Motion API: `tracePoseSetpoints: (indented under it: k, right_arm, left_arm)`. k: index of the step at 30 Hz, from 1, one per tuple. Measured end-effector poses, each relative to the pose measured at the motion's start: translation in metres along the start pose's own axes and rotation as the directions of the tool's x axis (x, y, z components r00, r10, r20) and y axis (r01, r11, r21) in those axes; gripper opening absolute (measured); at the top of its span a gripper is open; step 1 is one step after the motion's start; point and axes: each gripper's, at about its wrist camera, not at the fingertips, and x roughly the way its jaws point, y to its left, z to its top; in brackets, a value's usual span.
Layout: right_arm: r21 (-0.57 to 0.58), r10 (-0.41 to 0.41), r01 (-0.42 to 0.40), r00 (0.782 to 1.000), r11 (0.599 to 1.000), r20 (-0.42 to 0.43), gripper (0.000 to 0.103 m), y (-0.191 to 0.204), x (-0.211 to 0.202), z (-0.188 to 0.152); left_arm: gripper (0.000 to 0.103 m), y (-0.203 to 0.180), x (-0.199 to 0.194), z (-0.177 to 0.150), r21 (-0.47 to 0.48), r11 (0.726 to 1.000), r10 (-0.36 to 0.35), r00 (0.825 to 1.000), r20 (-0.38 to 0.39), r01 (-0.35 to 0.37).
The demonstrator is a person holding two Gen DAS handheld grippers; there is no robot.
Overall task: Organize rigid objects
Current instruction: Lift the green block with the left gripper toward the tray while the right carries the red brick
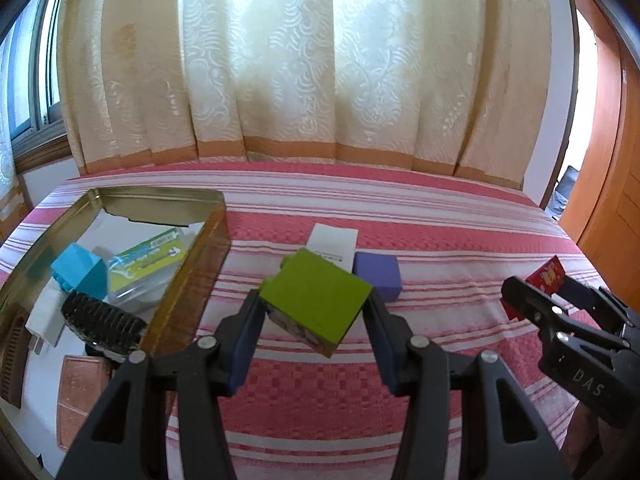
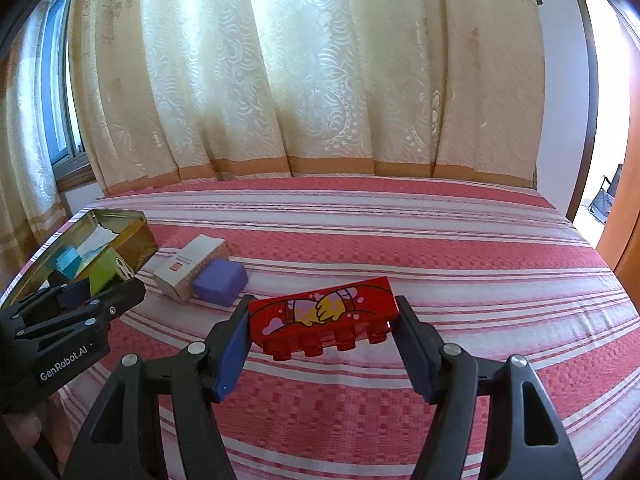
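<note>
Inside gold tin (image 1: pixel 208 240), blue block (image 1: pixel 80 270), brush (image 1: pixel 102 322)

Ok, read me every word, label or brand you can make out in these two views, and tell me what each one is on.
"GenRobot.AI": on the left gripper body.
"DAS": on the right gripper body.
Green and white card box in the gold tin: print too blurred to read.
White carton: label too small to read.
Red brick: picture only, no words.

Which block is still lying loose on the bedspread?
The purple block, beside the white box. The green block and red block are each clamped in a gripper.
</note>
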Motion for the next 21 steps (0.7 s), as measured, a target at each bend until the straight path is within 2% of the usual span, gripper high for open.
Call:
tracePoseSetpoints:
  k: [9,21]
  right_arm:
    - [-0.006,0.01,-0.01,0.999,1.0,0.047,0.068,0.013,-0.01,-0.002]
    - [-0.015,0.028,-0.027,0.997,1.0,0.071,0.068,0.026,-0.017,-0.006]
  left_arm:
    - [0.05,0.002,-0.013,-0.004,0.011,1.0,0.011,0.999,0.038,-0.012]
    - [0.05,0.009,-0.025,-0.009,0.008,1.0,0.011,0.998,0.066,-0.011]
